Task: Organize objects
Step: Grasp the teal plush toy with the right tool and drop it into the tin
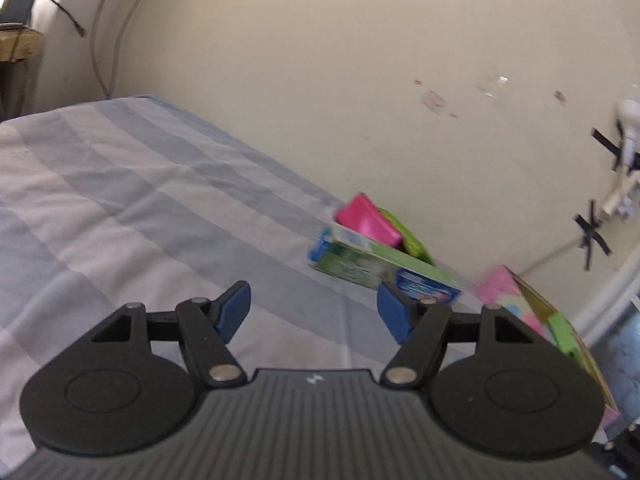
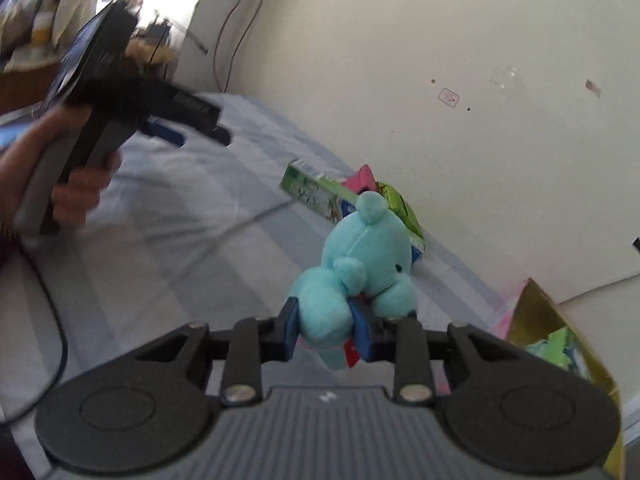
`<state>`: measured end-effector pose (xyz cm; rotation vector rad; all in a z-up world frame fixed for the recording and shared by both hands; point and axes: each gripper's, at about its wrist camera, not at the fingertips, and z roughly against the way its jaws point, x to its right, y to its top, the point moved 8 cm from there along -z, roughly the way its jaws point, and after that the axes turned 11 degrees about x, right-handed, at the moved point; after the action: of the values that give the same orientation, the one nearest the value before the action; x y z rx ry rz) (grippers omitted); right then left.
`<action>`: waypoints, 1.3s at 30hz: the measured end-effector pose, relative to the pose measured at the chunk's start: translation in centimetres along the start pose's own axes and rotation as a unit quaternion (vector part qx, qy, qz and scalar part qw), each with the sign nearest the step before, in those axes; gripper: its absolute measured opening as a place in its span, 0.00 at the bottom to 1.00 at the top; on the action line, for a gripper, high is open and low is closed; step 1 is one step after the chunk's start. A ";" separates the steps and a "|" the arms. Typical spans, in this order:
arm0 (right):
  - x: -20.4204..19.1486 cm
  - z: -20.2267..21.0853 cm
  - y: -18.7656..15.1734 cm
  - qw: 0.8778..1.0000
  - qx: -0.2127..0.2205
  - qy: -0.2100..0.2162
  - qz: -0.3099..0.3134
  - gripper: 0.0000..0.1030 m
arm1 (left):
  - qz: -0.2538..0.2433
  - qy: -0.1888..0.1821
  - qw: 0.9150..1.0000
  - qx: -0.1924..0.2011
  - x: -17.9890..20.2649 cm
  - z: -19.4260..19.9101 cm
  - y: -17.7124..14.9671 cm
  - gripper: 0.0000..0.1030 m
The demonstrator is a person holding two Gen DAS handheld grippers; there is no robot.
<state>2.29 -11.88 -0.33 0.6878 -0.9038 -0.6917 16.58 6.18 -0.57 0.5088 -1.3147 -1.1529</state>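
- The right gripper sits low in the centre of the right wrist view, its two blue pads pressed into the sides of one turquoise plush toy, which it pinches by its lower body; the toy's head points up and away from the camera.
- The left gripper has its jaws spread wide in the lower middle of the left wrist view, with only the striped bed sheet showing between them; it holds nothing.
- In the right wrist view the left gripper also appears at upper left, gripped by the person's left hand above the bed; it is blurred there.
- By the wall, right of centre in the left wrist view, lies one long green and blue carton with one pink case and one green case behind it, touching it.
- One open cardboard box with pink and green patches stands at the right edge of that view; what is inside seems to be green and pale packets, though the view is too soft to tell.
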 end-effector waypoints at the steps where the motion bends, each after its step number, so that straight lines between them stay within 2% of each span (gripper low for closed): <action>1: -1.1 0.8 -0.9 0.999 0.000 -0.004 0.032 0.28 | -0.005 -0.027 1.000 -0.007 1.5 0.7 -0.5 0.70; 2: -2.1 1.5 -1.8 0.998 0.000 -0.007 0.059 0.29 | -0.009 -0.055 0.998 -0.013 2.8 1.5 -0.8 0.72; 3: -3.3 2.1 -2.5 0.997 0.001 -0.009 0.080 0.30 | -0.013 -0.079 0.997 -0.015 4.0 2.4 -1.0 0.81; 5: -4.7 2.3 -3.0 0.997 0.011 -0.003 0.075 0.37 | -0.028 -0.112 0.993 -0.011 5.9 4.0 -1.3 0.93; 7: -4.5 3.1 -3.2 0.999 0.023 0.038 0.001 0.44 | -0.047 -0.128 0.991 -0.011 7.0 5.0 -1.5 0.93; 9: -3.4 4.2 -3.5 0.993 0.041 0.069 -0.091 0.51 | -0.061 -0.130 0.990 -0.017 7.4 5.2 -2.1 0.93; 12: -1.7 5.1 -4.6 0.981 0.050 0.070 -0.172 0.52 | -0.055 -0.136 0.988 -0.044 7.2 4.5 -3.4 0.93; 14: -0.9 5.3 -5.4 0.973 0.053 0.076 -0.211 0.52 | -0.038 -0.163 0.983 -0.069 7.6 4.1 -4.6 0.93; 21: 0.2 4.6 -6.5 0.950 0.052 0.110 -0.286 0.54 | -0.030 -0.198 0.974 -0.110 8.8 4.1 -6.1 0.93; 28: 2.8 2.7 -6.9 0.938 0.064 0.115 -0.321 0.56 | 0.046 -0.220 0.965 -0.135 7.6 7.0 -6.7 0.93; 31: 4.1 1.8 -7.2 0.924 0.070 0.131 -0.352 0.56 | 0.053 -0.233 0.960 -0.146 8.8 7.5 -7.3 0.92; 34: 5.0 0.8 -7.3 0.911 0.074 0.154 -0.376 0.56 | 0.004 -0.231 0.962 -0.148 10.4 7.1 -8.5 0.82; 35: 5.0 0.3 -7.3 0.907 0.073 0.163 -0.382 0.56 | -0.016 -0.220 0.964 -0.149 10.6 6.6 -9.1 0.67; 36: 5.0 -0.3 -7.4 0.903 0.069 0.171 -0.388 0.56 | -0.036 -0.213 0.964 -0.154 10.6 6.2 -9.8 0.44; 37: 4.7 -1.1 -7.4 0.898 0.059 0.180 -0.396 0.49 | -0.061 -0.195 0.966 -0.158 10.4 5.6 -10.7 0.38; 38: 4.3 -1.8 -7.5 0.890 0.052 0.197 -0.407 0.34 | -0.080 -0.171 0.970 -0.156 9.9 5.2 -11.3 0.30; 39: 3.9 -2.3 -7.5 0.875 0.052 0.224 -0.426 0.29 | -0.075 -0.171 0.970 -0.157 9.7 5.1 -11.6 0.30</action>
<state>4.17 -18.77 -5.35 1.3070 -0.1617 -1.1982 6.20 -5.36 -4.34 0.1815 -1.3641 -1.5966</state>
